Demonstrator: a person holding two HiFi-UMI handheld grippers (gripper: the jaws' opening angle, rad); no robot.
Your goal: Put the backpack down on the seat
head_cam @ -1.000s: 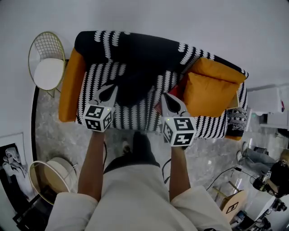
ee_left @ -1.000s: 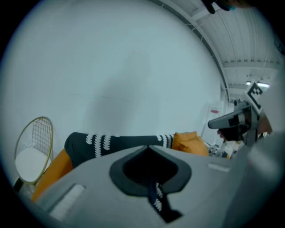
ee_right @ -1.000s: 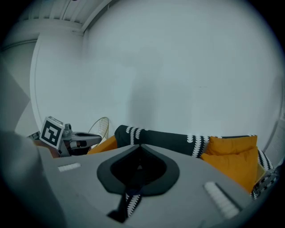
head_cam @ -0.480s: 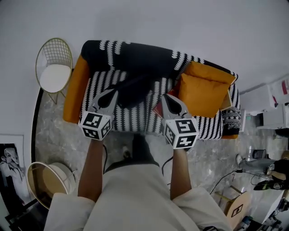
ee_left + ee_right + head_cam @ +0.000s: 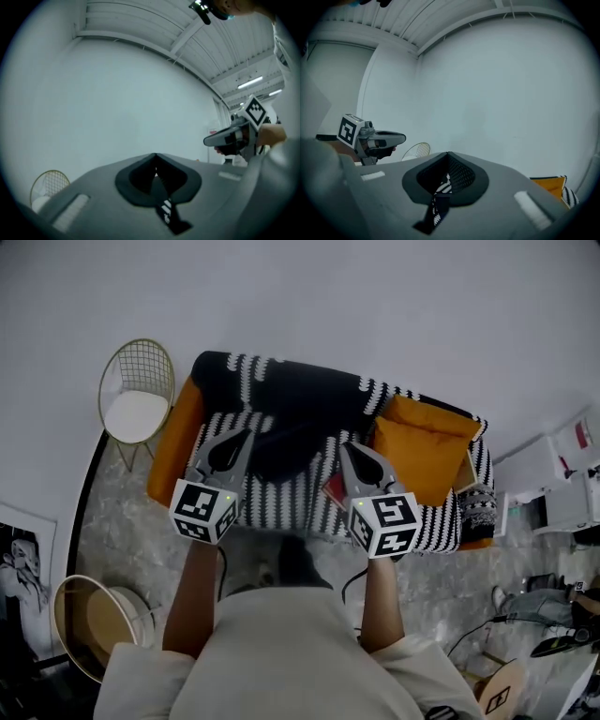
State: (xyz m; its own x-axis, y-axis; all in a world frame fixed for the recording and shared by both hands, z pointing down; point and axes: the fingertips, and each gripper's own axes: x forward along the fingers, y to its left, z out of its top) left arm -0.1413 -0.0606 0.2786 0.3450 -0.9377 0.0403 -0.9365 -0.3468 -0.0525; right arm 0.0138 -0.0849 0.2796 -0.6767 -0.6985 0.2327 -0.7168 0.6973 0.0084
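A black backpack [image 5: 279, 448] hangs between my two grippers over the black-and-white striped sofa seat [image 5: 298, 502]. Its outline blends into the dark sofa back [image 5: 300, 395]. My left gripper [image 5: 233, 442] is shut on a black strap with white stripes [image 5: 165, 208], which runs down from the closed jaws [image 5: 156, 172]. My right gripper [image 5: 355, 455] is shut on a mesh-lined strap [image 5: 439, 197] in the same way [image 5: 448, 161]. Both gripper views look up at the white wall. Whether the backpack touches the seat is not visible.
Orange cushions [image 5: 424, 448] fill the sofa's right end, and an orange armrest [image 5: 174, 442] closes the left. A red item [image 5: 334, 487] lies on the seat by my right gripper. A gold wire chair [image 5: 138, 401] stands to the left, a round gold stand [image 5: 92, 620] at lower left, white cabinets [image 5: 553, 486] to the right.
The sofa has drifted right and slightly down in the head view and looks a little smaller. Both grippers keep their spacing and stay shut on the backpack straps.
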